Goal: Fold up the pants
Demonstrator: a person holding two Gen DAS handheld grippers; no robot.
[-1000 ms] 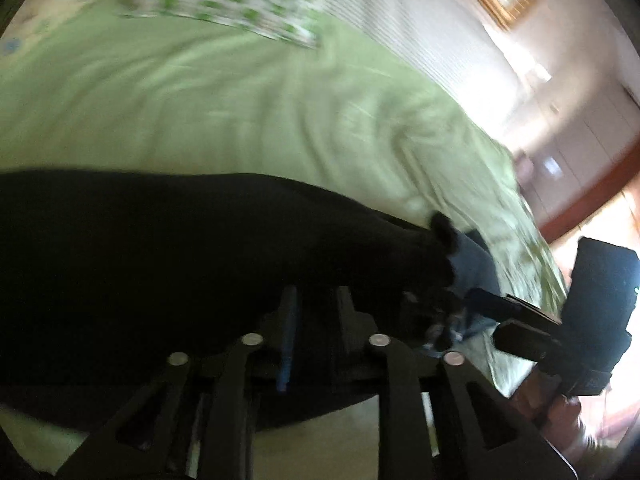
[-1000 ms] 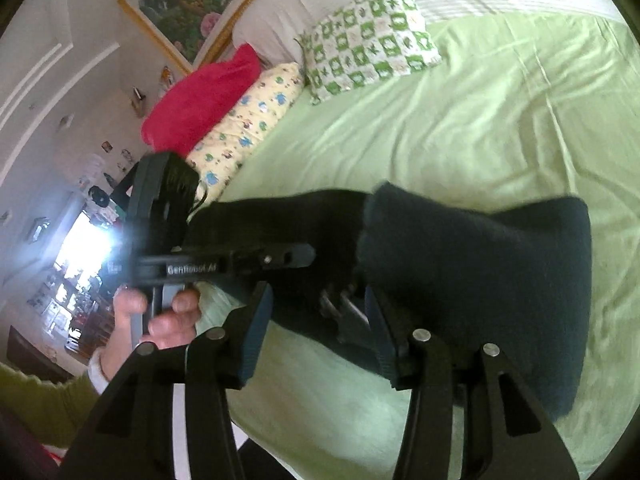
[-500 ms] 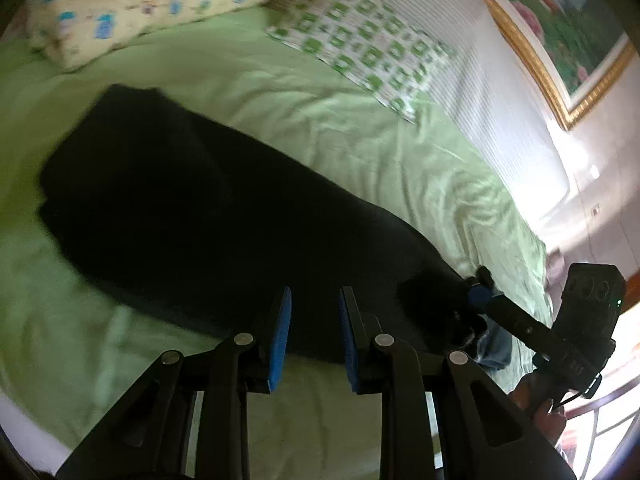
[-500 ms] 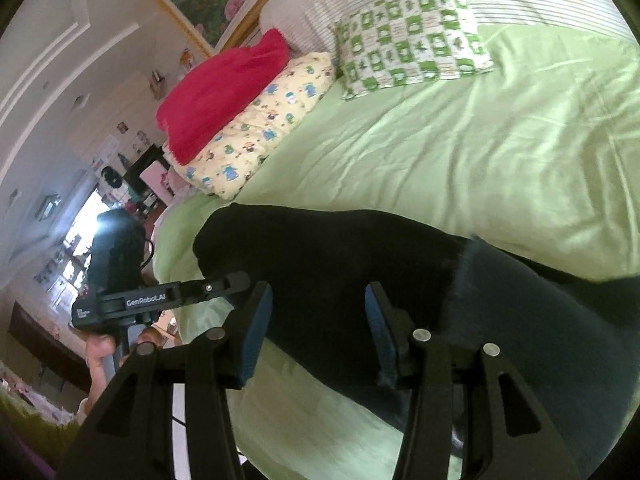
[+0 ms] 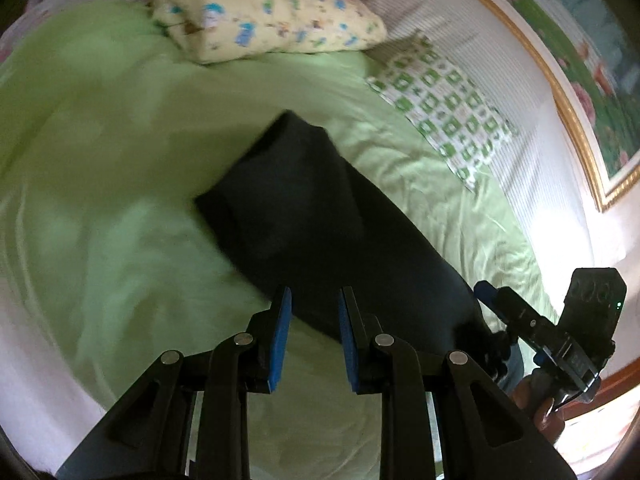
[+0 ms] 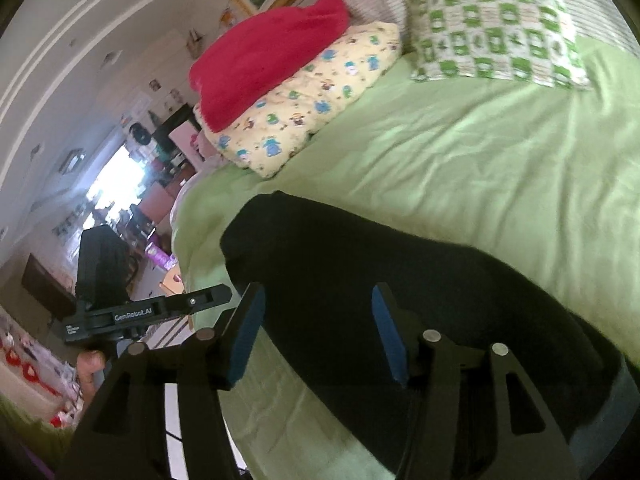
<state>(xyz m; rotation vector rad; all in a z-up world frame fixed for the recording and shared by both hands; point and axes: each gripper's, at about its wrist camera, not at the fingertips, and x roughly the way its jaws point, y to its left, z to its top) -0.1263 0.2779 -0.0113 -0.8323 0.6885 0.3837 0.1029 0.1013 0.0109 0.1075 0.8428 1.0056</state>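
The black pants (image 5: 320,232) lie flat as a long strip on the green bedsheet (image 5: 120,120); they also show in the right wrist view (image 6: 360,272). My left gripper (image 5: 314,300) is open and empty, its blue pads just above the pants' near edge. My right gripper (image 6: 318,300) is open and empty, held over the pants. The right gripper also shows at the right of the left wrist view (image 5: 486,292), at the pants' far right end. The left gripper shows at the left of the right wrist view (image 6: 224,294).
A yellow patterned pillow (image 5: 264,12) with a red blanket (image 6: 264,52) on it and a green checked pillow (image 6: 496,28) lie at the head of the bed. A framed painting (image 5: 580,60) hangs on the wall. The bed's edge (image 6: 188,264) drops off at the left.
Both grippers let go of the pants and opened. They pulled back and up, and the pants now lie laid out on the bed.
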